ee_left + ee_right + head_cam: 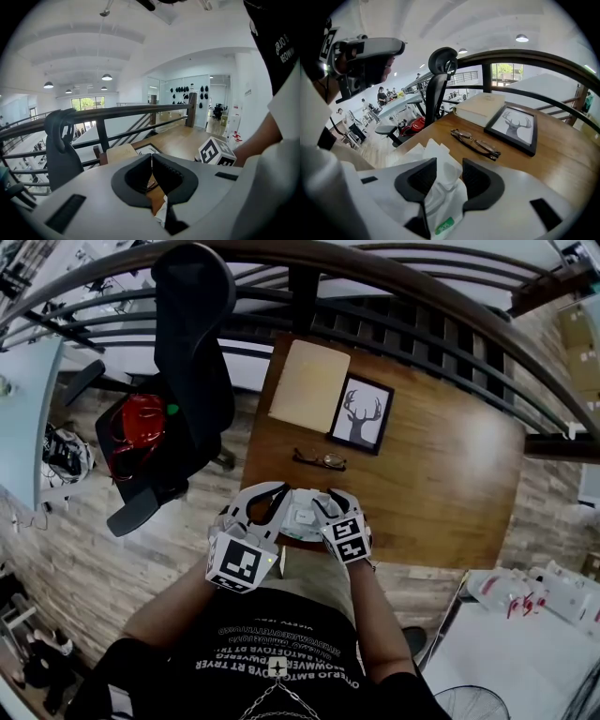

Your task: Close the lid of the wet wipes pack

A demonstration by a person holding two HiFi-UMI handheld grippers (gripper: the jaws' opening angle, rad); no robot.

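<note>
The wet wipes pack (302, 517) lay at the near edge of the tabletop (441, 474), with a white wipe (436, 157) sticking up from it. The right hand-held gripper (449, 161) stood released, its jaws apart on either side of that wipe. At the pack's 9 o'clock, the left hand-held gripper (151, 155) was clenched, tips touching each other. Glasses (321, 460) lay at 12 o'clock and a framed deer picture (361, 413) at 1 o'clock.
</note>
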